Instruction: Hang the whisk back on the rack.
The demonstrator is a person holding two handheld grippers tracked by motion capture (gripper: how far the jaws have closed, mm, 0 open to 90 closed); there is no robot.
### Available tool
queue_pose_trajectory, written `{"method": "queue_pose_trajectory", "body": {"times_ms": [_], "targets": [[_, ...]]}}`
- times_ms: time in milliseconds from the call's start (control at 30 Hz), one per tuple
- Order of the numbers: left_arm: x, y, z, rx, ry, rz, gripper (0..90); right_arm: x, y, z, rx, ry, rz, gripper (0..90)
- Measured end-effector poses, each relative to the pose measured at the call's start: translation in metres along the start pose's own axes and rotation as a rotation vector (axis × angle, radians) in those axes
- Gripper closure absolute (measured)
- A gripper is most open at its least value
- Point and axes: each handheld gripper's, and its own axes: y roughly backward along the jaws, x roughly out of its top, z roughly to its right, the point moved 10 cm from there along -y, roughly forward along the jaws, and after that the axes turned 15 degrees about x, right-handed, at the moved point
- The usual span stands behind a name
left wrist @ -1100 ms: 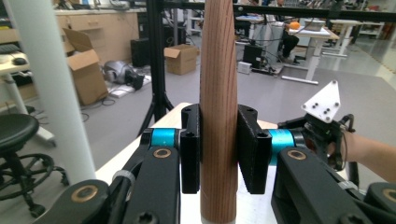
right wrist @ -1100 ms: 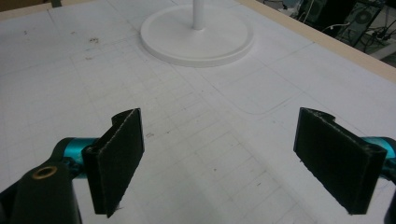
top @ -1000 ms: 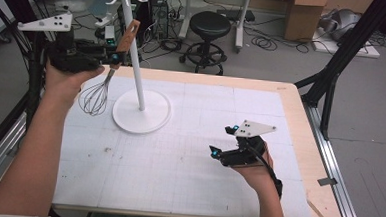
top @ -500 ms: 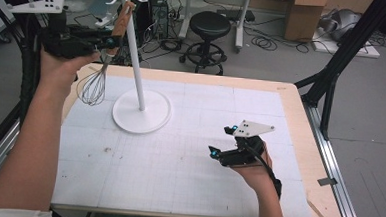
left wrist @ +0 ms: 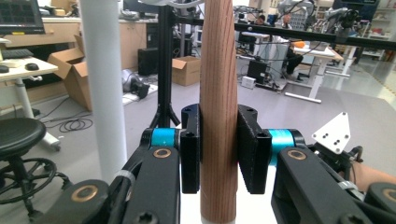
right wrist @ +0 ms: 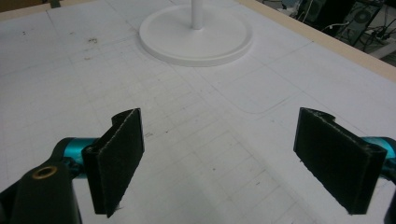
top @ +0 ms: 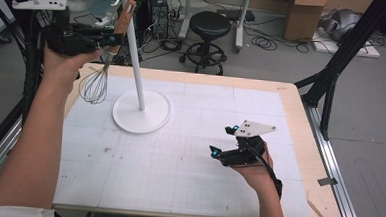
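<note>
- Here, the whisk [top: 103, 68] hangs in the air over the far left corner of the table [top: 290, 123], just beside the white pole of the stand [top: 135, 70], apart from the board below.
- Whisk: wooden handle up, tilted slightly toward the pole top; wire balloon down, dark thin loops, hanging just left of the stand's round base.
- In the left gripper view the handle [left wrist: 218, 107] is light reddish wood with a straight grain, standing upright between the two black pads.
- Left gripper [top: 107, 39]: jaws clamped tight on the handle, pads pressing both sides; gripper held level, pointing toward the pole.
- Left hand [top: 63, 64]: raised well above the table, forearm stretched up from the near left edge, sleeve white at the elbow.
- Stand pole [left wrist: 103, 88] shows just left of the handle, close, not clearly touching.
- Right gripper [right wrist: 219, 158]: jaws wide apart, nothing between them, bare white gridded board beneath.
- Right hand [top: 258, 169]: low over the near right part of the table, well apart from the whisk, gripper pointing toward the stand's base [right wrist: 196, 39].
</note>
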Motion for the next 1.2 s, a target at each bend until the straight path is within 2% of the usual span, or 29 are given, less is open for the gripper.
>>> {"method": "queue_pose_trajectory", "body": {"times_ms": [300,500,833,1200], "targets": [[0.0,-0.006,-0.002,-0.004,0.018,-0.006,73.0,-0.003,0.001,0.001,0.0,-0.009,0.002,15.1],[-0.002,-0.011,0.005,-0.025,0.01,-0.015,73.0,-0.003,0.002,0.001,-0.002,-0.011,0.005,15.1],[0.005,-0.013,0.003,-0.014,0.011,-0.005,72.9,-0.003,0.004,0.002,-0.005,-0.006,0.007,15.2],[0.002,-0.019,-0.003,0.003,0.015,-0.021,72.9,-0.005,0.008,0.004,-0.011,-0.011,0.012,15.2]]}}
